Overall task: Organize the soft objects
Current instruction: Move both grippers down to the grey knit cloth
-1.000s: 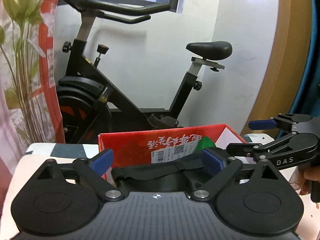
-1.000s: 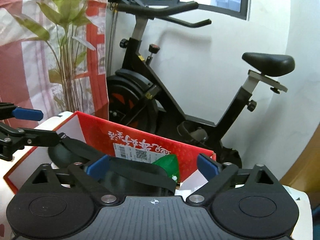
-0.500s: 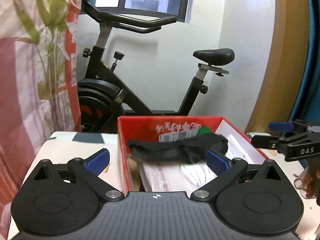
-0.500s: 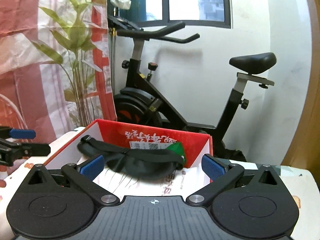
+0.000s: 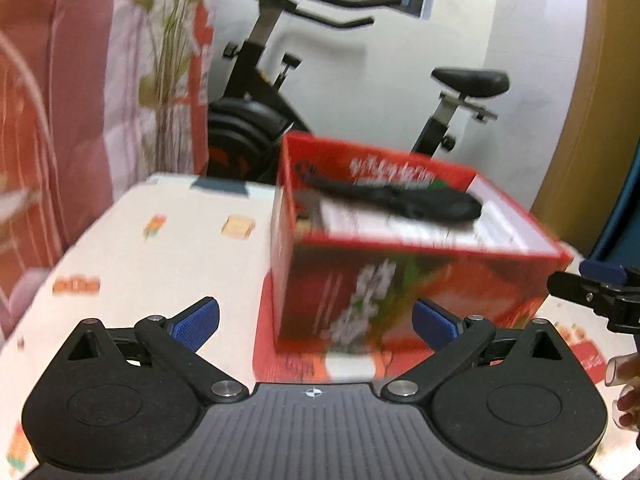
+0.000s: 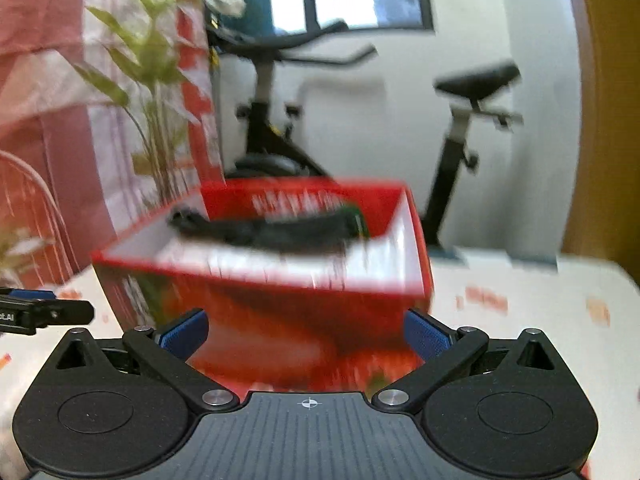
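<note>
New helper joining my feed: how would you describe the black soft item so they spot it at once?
Find the exercise bike by the white wall; on the patterned table before it stands an open red box. The black eye mask lies inside, across the white contents: the only dark, floppy, elongated thing there.

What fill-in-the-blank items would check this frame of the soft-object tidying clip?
1. The black eye mask lies inside the ____ box.
2. Both the left tongs and right tongs are ____, holding nothing.
3. Behind the box stands an exercise ____.
4. The box sits on a ____.

Missing words: red; open; bike; table
</note>
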{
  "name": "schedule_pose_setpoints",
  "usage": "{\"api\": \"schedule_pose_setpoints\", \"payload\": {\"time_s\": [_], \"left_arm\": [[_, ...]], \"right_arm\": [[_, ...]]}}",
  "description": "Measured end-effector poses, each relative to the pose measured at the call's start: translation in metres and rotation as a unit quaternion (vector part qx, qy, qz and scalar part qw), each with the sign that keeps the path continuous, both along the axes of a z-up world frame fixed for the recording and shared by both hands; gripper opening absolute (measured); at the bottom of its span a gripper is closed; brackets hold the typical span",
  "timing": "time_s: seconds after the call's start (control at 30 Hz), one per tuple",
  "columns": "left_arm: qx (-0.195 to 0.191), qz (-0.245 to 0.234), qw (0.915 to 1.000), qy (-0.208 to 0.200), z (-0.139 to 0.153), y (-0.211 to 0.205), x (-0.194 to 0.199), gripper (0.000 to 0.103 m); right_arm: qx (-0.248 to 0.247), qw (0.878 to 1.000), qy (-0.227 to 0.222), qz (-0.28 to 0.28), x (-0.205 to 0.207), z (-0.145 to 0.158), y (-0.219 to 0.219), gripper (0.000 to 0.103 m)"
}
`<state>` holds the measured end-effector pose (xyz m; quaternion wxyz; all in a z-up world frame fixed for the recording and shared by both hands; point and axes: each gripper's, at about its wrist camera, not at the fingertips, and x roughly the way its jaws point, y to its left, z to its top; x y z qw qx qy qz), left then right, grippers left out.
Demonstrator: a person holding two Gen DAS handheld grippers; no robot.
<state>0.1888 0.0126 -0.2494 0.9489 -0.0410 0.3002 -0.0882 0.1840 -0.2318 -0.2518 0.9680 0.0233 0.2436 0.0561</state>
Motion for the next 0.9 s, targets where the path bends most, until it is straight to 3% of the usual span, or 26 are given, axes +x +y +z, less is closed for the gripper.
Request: {"api": "schedule_pose_setpoints", "payload": {"time_s": [0.23, 0.47, 0.9], "left_arm": [[0.012, -0.004, 0.9987, 0.05, -0.038, -0.004, -0.003, 0.103], [0.022, -0.017, 0.9957, 0.088, -0.058, -0.007, 0.002, 0.103], [0.062, -0.026, 0.9925, 0.102, -0.068, -0.016, 0.002, 0.103]], "right_arm": [[-0.011, 0.997, 0.064, -0.034, -0.012, -0.051, 0.001, 0.103], [-0.031, 0.992, 0.115, -0.042, -0.008, -0.081, 0.008, 0.103], [-0.017, 0.989, 0.14, -0.037, -0.002, -0.09, 0.008, 0.103]]}}
